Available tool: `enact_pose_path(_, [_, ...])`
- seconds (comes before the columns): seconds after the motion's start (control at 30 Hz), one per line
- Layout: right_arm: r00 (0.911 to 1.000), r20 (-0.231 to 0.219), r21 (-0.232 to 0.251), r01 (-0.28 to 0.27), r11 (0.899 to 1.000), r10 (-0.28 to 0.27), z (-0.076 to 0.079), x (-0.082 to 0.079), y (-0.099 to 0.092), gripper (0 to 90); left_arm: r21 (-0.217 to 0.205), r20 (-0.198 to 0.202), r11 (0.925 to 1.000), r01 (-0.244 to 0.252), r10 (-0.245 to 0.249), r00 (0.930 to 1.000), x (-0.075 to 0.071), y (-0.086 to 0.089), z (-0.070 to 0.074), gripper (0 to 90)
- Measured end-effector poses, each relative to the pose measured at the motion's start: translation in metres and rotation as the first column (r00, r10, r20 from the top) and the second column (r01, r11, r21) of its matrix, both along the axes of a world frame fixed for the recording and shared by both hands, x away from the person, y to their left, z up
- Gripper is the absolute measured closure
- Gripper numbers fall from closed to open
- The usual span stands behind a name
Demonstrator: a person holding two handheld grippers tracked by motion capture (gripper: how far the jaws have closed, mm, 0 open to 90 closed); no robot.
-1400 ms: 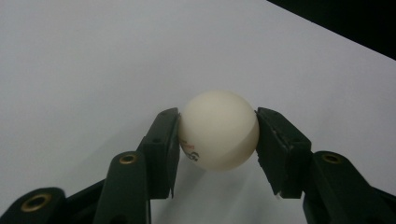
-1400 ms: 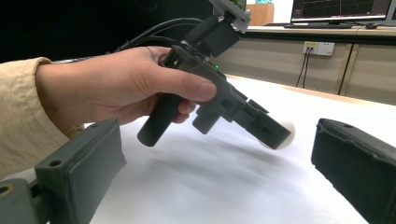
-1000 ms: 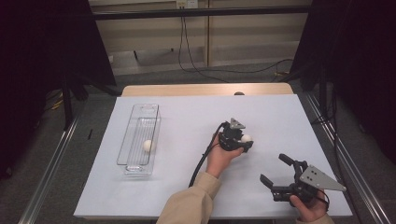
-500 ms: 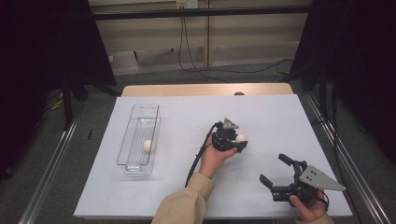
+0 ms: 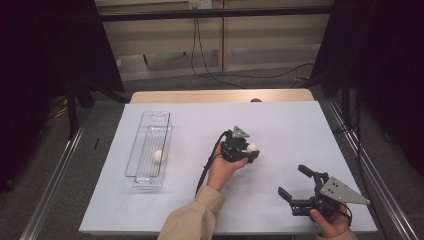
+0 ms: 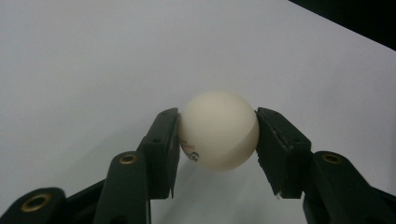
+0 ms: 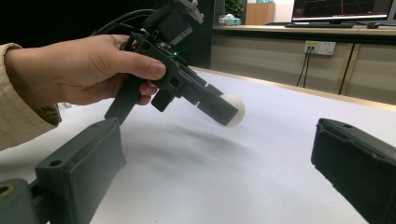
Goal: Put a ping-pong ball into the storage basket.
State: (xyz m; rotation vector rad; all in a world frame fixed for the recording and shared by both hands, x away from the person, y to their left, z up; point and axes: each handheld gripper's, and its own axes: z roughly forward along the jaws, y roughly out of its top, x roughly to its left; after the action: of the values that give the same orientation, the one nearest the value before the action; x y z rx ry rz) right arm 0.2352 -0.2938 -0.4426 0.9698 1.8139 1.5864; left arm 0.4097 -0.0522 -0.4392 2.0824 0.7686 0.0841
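The left tool [image 6: 217, 133] is clamped on a small cream-white ball [image 6: 218, 129], its two black jaws pressing on opposite sides at about the widest part, and the ball hangs just clear of the white surface [image 5: 300, 130], near its middle in the high view. It looks like a table-tennis ball: a thin, hollow shell with faint print low on one side, so it is probably very light, stiff enough to keep its shape under a gentle squeeze, and smooth enough to squirt out if the jaws sit off-centre. A hard pinch could dent it. The present hold, across the middle with the flat pads square to each other, seems the safest place to take it. Once let go it will likely roll or bounce, so a low release suits it. To the left stands a long, narrow clear tray [image 5: 142, 175] with ribbed walls; a second white ball [image 5: 159, 156] already lies in it, roughly halfway along, and the rest of the tray looks empty. The right tool [image 5: 296, 186] rests low at the near right of the surface with its jaws spread wide and nothing between them.
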Motion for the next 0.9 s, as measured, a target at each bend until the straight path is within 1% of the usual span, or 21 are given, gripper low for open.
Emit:
enact_pose_path(0.13, [1.0000,0.002,-0.004,-0.002,1.000,0.002,0.000,0.000,0.000,1.6,-0.006,-0.003,1.0000,-0.004,0.004,1.0000,0.000,0.004,0.001,51.0])
enact_pose_path(0.27, [1.0000,0.003,-0.003,-0.002,1.000,0.002,0.000,0.000,0.000,1.6,0.006,-0.002,1.0000,0.000,0.000,1.0000,0.000,0.007,0.002,51.1])
enact_pose_path(0.37, [1.0000,0.002,-0.002,-0.001,1.000,0.001,0.000,0.000,0.000,1.6,0.001,0.001,1.0000,-0.004,0.004,1.0000,0.000,0.010,0.003,51.1])
enact_pose_path(0.43, [1.0000,0.002,-0.001,-0.001,1.000,0.001,0.000,0.000,0.000,1.6,0.008,0.000,1.0000,-0.002,0.002,1.0000,0.000,0.012,0.004,51.0])
enact_pose_path(0.67, [1.0000,0.003,-0.001,-0.002,1.000,0.002,0.000,0.000,0.000,1.6,0.013,0.001,0.9999,-0.008,0.008,1.0000,-0.001,0.018,0.005,51.0])
enact_pose_path(0.9, [1.0000,0.003,-0.001,-0.003,1.000,0.003,0.000,0.000,0.001,1.6,0.006,-0.007,0.9998,-0.021,0.021,0.9998,-0.001,0.024,0.004,51.1])
